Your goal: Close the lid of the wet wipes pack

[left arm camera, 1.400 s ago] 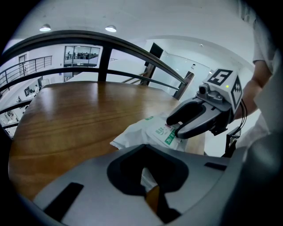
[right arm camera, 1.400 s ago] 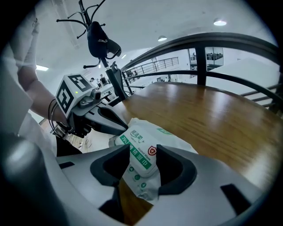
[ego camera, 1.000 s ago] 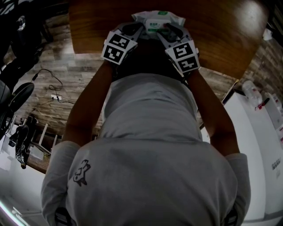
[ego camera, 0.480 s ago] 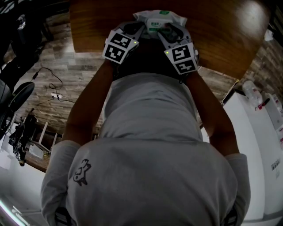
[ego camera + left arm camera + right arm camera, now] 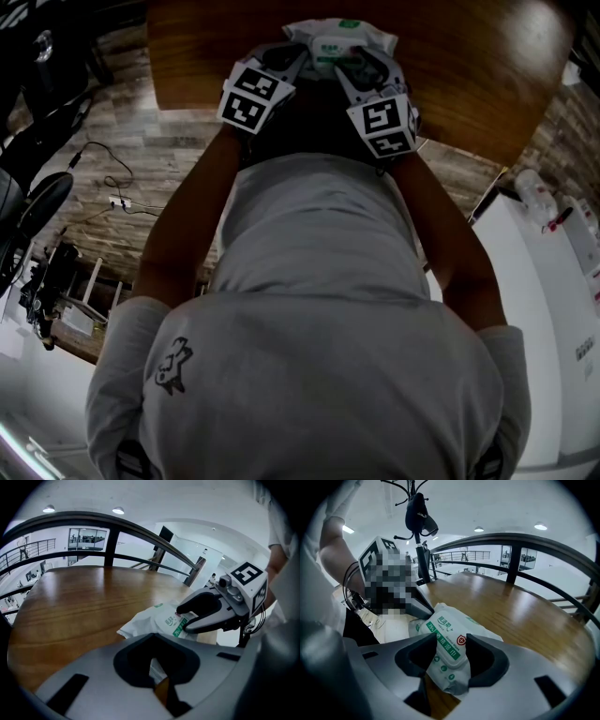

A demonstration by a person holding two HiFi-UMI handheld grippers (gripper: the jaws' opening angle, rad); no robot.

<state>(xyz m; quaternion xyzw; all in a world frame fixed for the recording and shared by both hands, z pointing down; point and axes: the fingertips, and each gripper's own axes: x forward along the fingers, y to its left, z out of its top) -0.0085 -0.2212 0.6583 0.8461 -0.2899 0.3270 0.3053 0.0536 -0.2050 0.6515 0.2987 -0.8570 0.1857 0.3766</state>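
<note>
Wet wipes pack [image 5: 451, 679] at the surface's [image 5: 525, 616] near edge, lid [image 5: 446, 641] flat. Its long axis runs between the right gripper's [image 5: 450, 652] wide jaws, which have just been opening. The left gripper's [image 5: 157, 670] jaws pinch its corner.

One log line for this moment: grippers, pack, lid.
left gripper: shut on wet wipes pack edge | right gripper: jaws just opened wider, pack between them | lid: flat, looks closed | pack: on table

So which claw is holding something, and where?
The left gripper pinches the wipes pack by its near edge; the right gripper, jaws just opening, only straddles it.
</note>
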